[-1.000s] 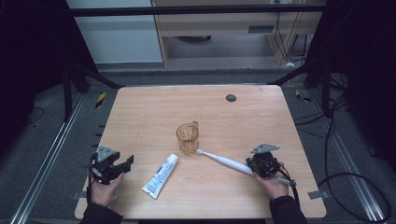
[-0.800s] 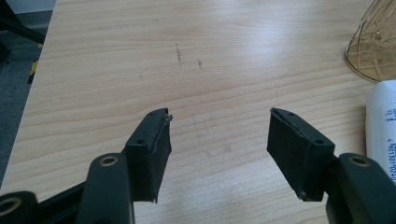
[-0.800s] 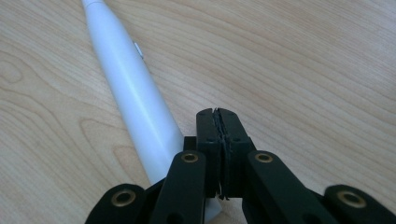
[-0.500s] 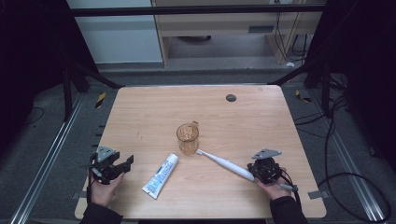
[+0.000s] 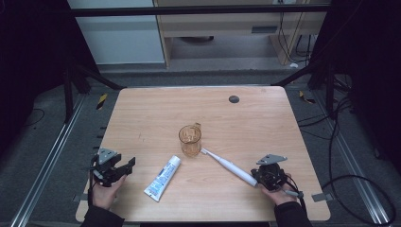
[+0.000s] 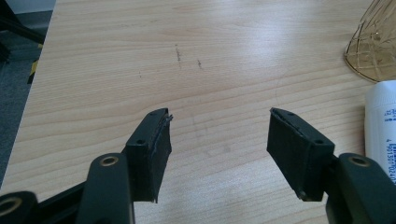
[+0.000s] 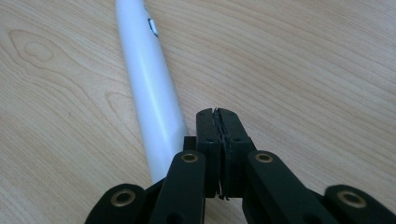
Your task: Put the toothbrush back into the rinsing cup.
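Two grippers sit low on the pale wooden table (image 5: 142, 113), and the amber ribbed glass cup (image 5: 190, 140) at its middle serves as the landmark. The white electric toothbrush (image 5: 229, 166) lies flat, its head touching the cup's base and its handle running away toward the right gripper (image 7: 218, 116). That gripper's jaws are pressed fully together on nothing, just beside the handle's end. If it moves in like this, I judge it would shove the toothbrush against the cup and perhaps tip it, since the handle is round and smooth. The left gripper (image 6: 218, 135) stands wide open and empty, well left of the cup. The white toothpaste tube (image 5: 163, 178) lies near the cup's front left.
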